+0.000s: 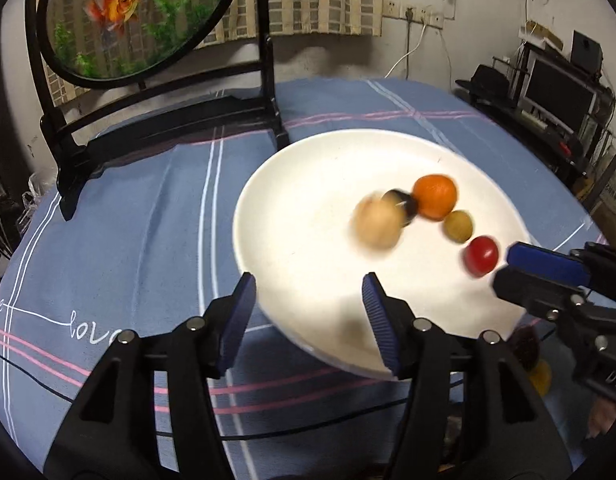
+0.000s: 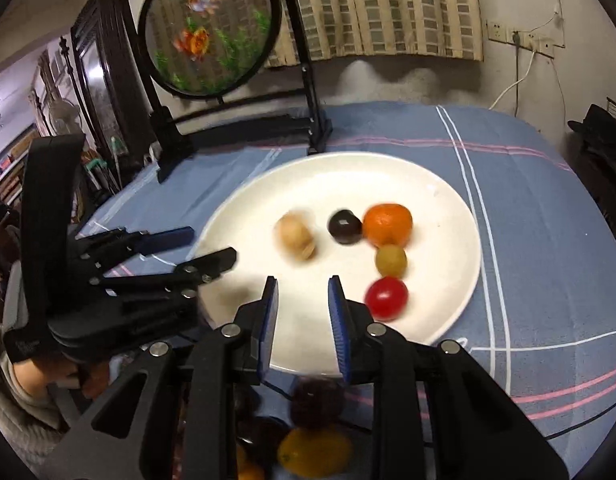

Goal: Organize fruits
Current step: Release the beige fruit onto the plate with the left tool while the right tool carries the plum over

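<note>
A white plate (image 1: pixel 308 168) (image 2: pixel 440 204) holds an orange mandarin (image 1: pixel 434 196) (image 2: pixel 388 224), a dark round fruit (image 1: pixel 404 206) (image 2: pixel 344 227), a blurred tan fruit (image 1: pixel 376 226) (image 2: pixel 295 239), a green fruit (image 1: pixel 458 226) (image 2: pixel 391 260) and a red tomato (image 1: pixel 481 255) (image 2: pixel 386 298). My left gripper (image 1: pixel 308 294) (image 2: pixel 211 246) is open and empty over the plate's near-left rim. My right gripper (image 2: pixel 301 292) (image 1: pixel 508 264) is open and empty at the plate's near edge, beside the tomato.
More fruits lie near the table's front edge: a dark red one (image 2: pixel 316 402) and a yellow one (image 2: pixel 314 456). A black stand with a round goldfish screen (image 1: pixel 135 12) (image 2: pixel 209 28) stands behind the plate on the blue tablecloth (image 1: pixel 127 220).
</note>
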